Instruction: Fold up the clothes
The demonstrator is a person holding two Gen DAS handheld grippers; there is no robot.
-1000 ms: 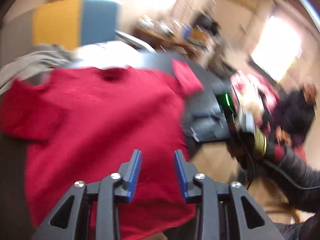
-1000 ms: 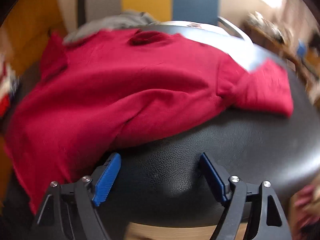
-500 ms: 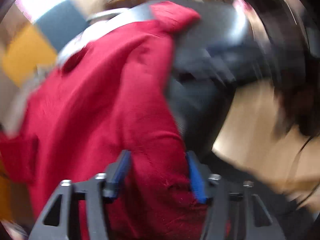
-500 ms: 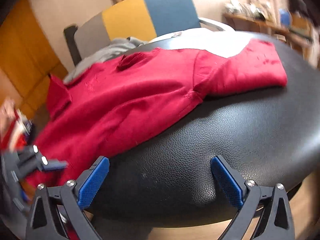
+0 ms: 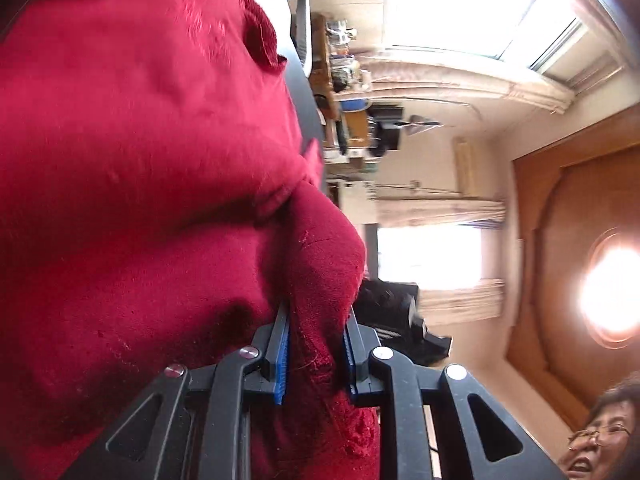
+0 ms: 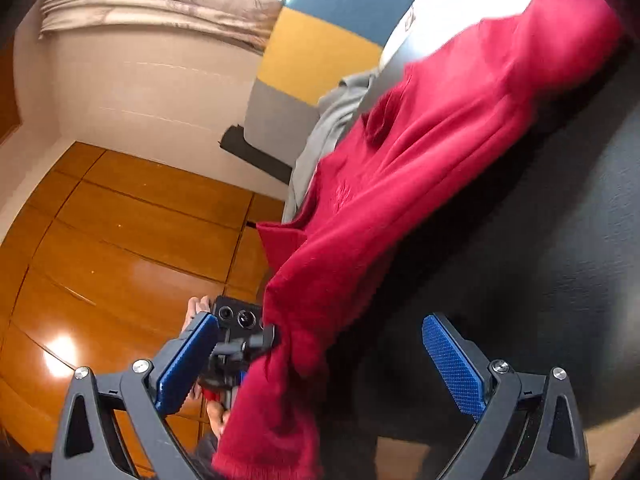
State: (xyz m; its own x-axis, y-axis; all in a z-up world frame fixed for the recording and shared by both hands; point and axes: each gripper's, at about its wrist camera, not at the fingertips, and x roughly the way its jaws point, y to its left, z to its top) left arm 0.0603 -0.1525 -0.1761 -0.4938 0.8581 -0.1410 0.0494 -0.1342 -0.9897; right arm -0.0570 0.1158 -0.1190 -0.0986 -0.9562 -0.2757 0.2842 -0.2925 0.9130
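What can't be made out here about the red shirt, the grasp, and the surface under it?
- Left wrist view: the red shirt fills the frame and hides the table; which part the left hand-held gripper pinches is unclear.
- Right wrist view: the shirt's lower hem runs off the bottom edge; its far sleeve is blurred.
- Right wrist view: the grey garment is mostly hidden behind the shirt.
- The right hand-held gripper holds nothing.

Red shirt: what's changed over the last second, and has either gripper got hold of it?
The left gripper has closed on a bunched fold of the red knit shirt and lifted its edge; a second ago its fingers were open over the flat fabric. The right gripper stays open and empty. The rest of the shirt still lies on the black leather-look surface.
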